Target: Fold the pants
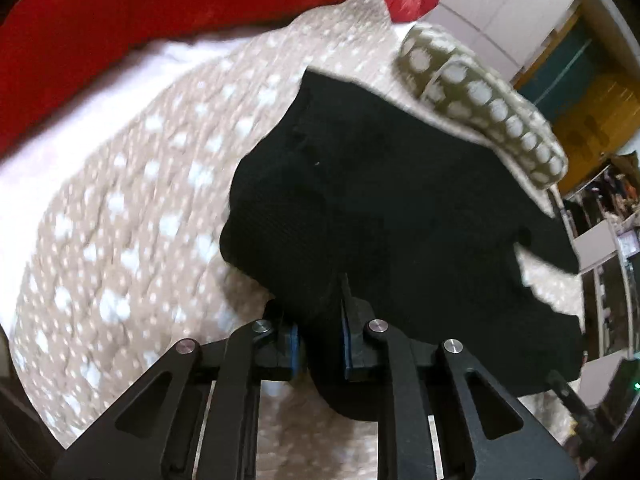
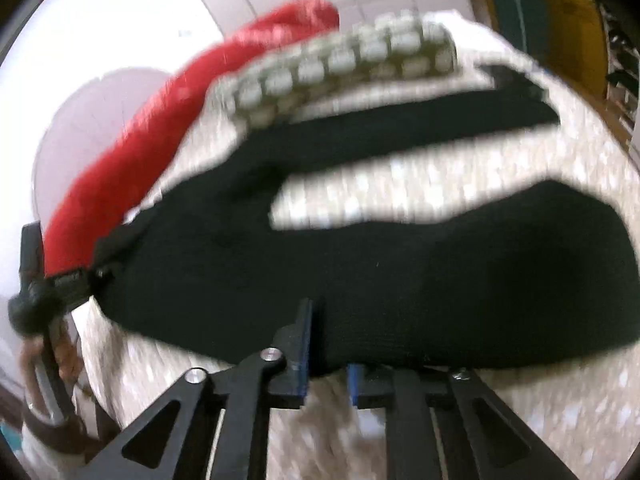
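Note:
The black pants [image 1: 384, 208] are lifted partly off a beige spotted quilt [image 1: 132, 216] on a bed. My left gripper [image 1: 320, 332] is shut on an edge of the pants, with the cloth bunched between its blue pads. In the right wrist view the pants [image 2: 360, 276] hang across the frame with two legs spreading to the right. My right gripper [image 2: 330, 352] is shut on their near edge. The left gripper [image 2: 64, 280] shows at the far left of that view, holding the other end of the pants. Both views are blurred by motion.
A red blanket [image 1: 120, 12] lies at the far side of the bed, also in the right wrist view [image 2: 168, 136]. A folded-back quilt edge with large dots [image 1: 484, 100] lies behind the pants. White wardrobe doors [image 1: 500, 4] and cluttered shelves [image 1: 604, 224] stand beyond the bed.

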A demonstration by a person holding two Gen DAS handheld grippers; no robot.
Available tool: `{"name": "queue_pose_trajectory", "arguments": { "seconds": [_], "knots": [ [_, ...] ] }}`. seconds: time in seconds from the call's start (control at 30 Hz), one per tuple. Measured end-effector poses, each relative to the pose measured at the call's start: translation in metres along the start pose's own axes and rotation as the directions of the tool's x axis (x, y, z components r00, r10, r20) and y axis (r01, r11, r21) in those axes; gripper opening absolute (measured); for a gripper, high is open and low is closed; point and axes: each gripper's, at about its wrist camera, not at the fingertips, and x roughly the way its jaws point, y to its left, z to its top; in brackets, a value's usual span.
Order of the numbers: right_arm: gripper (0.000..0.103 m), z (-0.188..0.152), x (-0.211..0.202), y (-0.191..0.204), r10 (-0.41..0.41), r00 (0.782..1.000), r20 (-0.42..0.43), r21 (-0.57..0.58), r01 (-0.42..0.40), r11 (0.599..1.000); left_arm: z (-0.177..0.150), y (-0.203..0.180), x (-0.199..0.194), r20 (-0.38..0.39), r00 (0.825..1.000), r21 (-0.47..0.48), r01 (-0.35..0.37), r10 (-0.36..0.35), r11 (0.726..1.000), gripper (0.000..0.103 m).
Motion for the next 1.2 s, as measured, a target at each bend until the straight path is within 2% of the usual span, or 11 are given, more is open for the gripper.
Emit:
{"name": "queue_pose_trajectory", "arguments": {
  "seconds": [0.17,0.27,0.37,0.43,0.5,0.53,0.67,0.87,1.0,1.1,1.2],
  "knots": [
    [0.03,-0.028,-0.057,-0.046,-0.08,0.995,0.055,0.1,0.074,0.992,-0.005,0.004,-0.009,0.033,0.999,0.004,-0.019,0.019,1.0,0.029],
    [0.048,-0.027,-0.095,-0.08,-0.277,0.951,0.136,0.147,0.257,0.955,-0.007,0.007,-0.008,0.028,0.999,0.005,-0.032,0.032,0.999,0.032],
    [0.049,-0.012,-0.097,-0.115,-0.414,0.896,0.162,0.23,0.373,0.899,-0.012,0.008,-0.01,0.036,0.998,0.008,-0.05,0.05,0.999,0.033],
    [0.049,0.001,-0.084,-0.134,-0.39,0.906,0.163,0.272,0.339,0.9,-0.011,0.007,-0.009,0.035,0.998,0.011,-0.059,0.058,0.998,0.033],
    [0.015,0.009,-0.062,-0.144,-0.282,0.948,0.146,0.283,0.233,0.931,-0.011,0.008,-0.012,0.027,0.997,0.009,-0.069,0.068,0.998,0.034],
    [0.01,0.01,-0.059,-0.144,-0.268,0.952,0.148,0.277,0.22,0.935,-0.011,0.009,-0.016,0.026,0.997,0.008,-0.073,0.073,0.997,0.034],
    [0.008,0.011,-0.074,-0.115,-0.332,0.919,0.212,0.15,0.305,0.94,-0.01,0.007,-0.051,0.09,0.991,0.035,-0.101,0.098,0.994,0.034],
    [0.008,-0.006,-0.052,-0.13,-0.415,0.904,0.103,0.109,0.404,0.908,-0.006,-0.004,-0.052,0.127,0.988,0.068,-0.097,0.088,0.993,0.047],
    [0.02,0.006,-0.072,-0.117,-0.46,0.874,0.159,0.13,0.443,0.887,0.002,-0.015,-0.033,0.097,0.993,0.091,-0.083,0.074,0.992,0.047],
    [0.047,0.028,-0.08,-0.096,-0.333,0.91,0.245,0.102,0.317,0.943,0.016,-0.026,-0.014,0.074,0.995,0.123,-0.077,0.068,0.989,0.047],
    [0.047,0.06,-0.058,-0.062,-0.142,0.958,0.248,-0.023,0.152,0.988,0.033,-0.034,0.003,0.059,0.996,0.132,-0.07,0.063,0.989,0.047]
  ]
}}
